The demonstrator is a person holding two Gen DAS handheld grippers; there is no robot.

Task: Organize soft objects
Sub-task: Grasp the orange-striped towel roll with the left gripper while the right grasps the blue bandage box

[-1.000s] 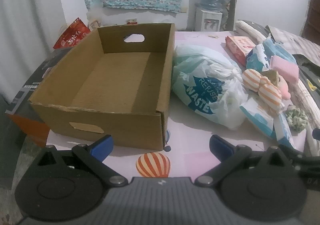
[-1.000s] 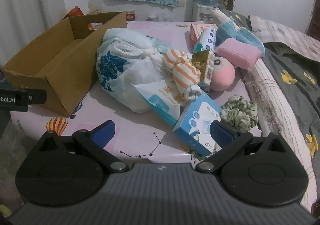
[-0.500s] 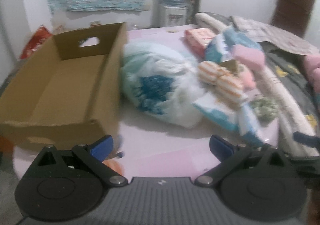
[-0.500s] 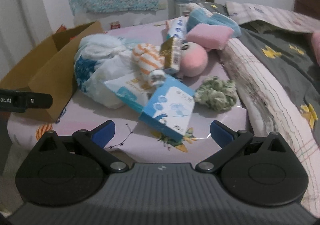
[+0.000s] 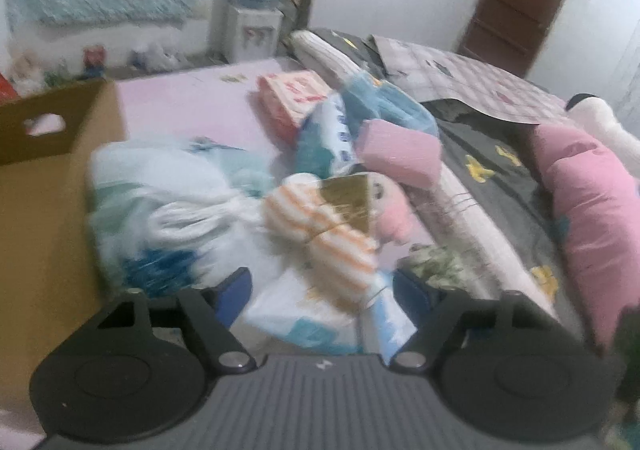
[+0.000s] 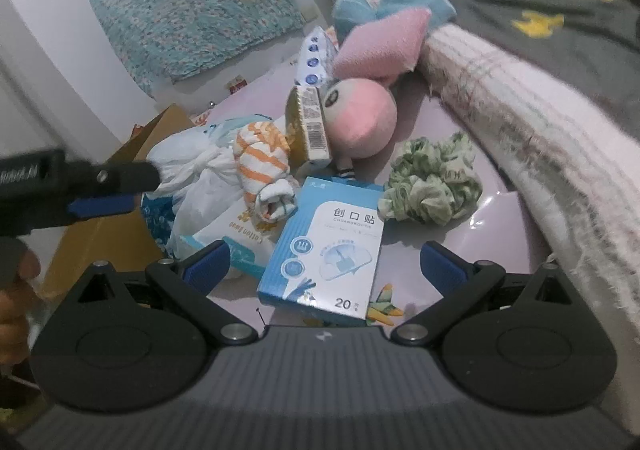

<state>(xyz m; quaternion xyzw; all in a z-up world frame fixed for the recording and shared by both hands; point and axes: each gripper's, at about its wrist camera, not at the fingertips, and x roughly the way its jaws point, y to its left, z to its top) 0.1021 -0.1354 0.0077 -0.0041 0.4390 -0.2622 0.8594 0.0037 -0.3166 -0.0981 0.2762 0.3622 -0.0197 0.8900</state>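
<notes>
Left gripper (image 5: 322,290) closing, nothing pinched yet; orange-striped sock (image 5: 320,234) sits just ahead between its fingers. Best to centre on the sock's bulge, clear of the white plastic bag (image 5: 168,205) at its left. Right gripper (image 6: 324,260) spread, empty, plaster box (image 6: 324,250) between its fingers. Cardboard box (image 5: 44,185) far left; contents mostly unseen.

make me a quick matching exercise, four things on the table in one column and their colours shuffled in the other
Things
1. scrunchie
2. round plush toy
3. rolled sock
4. plaster box

Colours
A. pink
B. blue and white
C. green and white
D. orange and white stripes

Pairs: 1-C, 2-A, 3-D, 4-B
</notes>
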